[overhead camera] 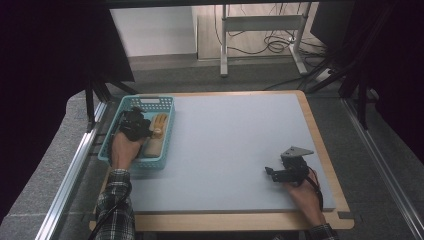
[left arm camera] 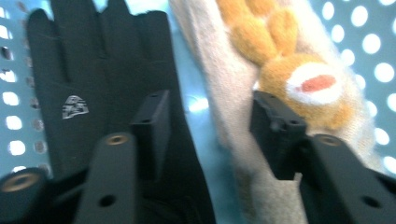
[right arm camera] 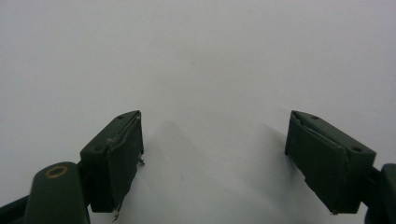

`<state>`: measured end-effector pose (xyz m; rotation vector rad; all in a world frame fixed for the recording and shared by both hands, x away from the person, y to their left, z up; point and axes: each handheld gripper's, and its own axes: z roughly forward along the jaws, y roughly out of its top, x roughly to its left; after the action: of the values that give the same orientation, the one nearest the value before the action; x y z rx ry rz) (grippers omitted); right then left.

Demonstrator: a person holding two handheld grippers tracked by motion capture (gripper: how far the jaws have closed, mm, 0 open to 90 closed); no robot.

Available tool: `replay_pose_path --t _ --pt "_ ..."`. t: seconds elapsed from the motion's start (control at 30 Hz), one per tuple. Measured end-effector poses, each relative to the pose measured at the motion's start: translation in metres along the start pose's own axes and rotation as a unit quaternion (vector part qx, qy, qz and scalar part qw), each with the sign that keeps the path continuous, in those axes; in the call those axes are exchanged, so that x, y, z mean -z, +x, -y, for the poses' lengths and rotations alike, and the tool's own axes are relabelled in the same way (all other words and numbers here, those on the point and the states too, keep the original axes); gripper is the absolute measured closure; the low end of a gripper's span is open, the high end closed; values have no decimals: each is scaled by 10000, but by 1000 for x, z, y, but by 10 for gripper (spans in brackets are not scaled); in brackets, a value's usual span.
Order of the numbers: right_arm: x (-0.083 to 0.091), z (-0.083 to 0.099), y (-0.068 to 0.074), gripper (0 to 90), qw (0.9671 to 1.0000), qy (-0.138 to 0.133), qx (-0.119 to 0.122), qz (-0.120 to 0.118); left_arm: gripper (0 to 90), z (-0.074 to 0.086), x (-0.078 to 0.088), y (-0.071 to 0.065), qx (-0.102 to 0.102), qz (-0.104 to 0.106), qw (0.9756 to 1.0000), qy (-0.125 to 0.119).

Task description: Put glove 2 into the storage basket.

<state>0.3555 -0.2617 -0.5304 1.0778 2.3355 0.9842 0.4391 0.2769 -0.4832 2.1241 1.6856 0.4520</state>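
While the person's plaid-sleeved forearms enter from the bottom edge of the high view, each hand holds a pair of tongs over a pale grey worktop (overhead camera: 230, 150) with a wooden border. At the lower right of the frame, the right tongs (overhead camera: 270, 171) rest low over bare worktop, a grey three-cornered plate on top. In the right gripper view these tongs (right arm camera: 212, 140) stand spread wide, with plain grey surface between the two black jaws.

Farther up, at the left of the high view, the left tongs (overhead camera: 131, 120) reach down into a turquoise perforated basket (overhead camera: 167, 131) that sits at the worktop's left edge. In the left gripper view the left tongs (left arm camera: 205, 121) are partly spread and pinch nothing: one jaw lies over a black glove (left arm camera: 79, 84) at the left, the other against a cream knitted glove (left arm camera: 224, 93) with an orange fuzzy animal figure on it, at the right. A strip of basket floor shows between the two gloves. Both gloves lie flat, side by side, inside the basket.

Beyond the worktop, grey carpet, a white table frame and loose cables fill the upper part of the frame.
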Motion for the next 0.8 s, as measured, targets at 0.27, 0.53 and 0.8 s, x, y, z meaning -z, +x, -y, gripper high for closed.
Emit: replay_pose_path --t 0.27,0.53,0.8 --pt "0 0 0 190 10000 0 4 2 195 6 13 9 213 90 9988 -431" --pt "0 0 0 190 10000 1 6 2 77 12 33 -3 93 496 9945 -918" --pt "0 0 0 190 10000 4 5 3 28 16 57 -42 -435 931 9856 -1341"
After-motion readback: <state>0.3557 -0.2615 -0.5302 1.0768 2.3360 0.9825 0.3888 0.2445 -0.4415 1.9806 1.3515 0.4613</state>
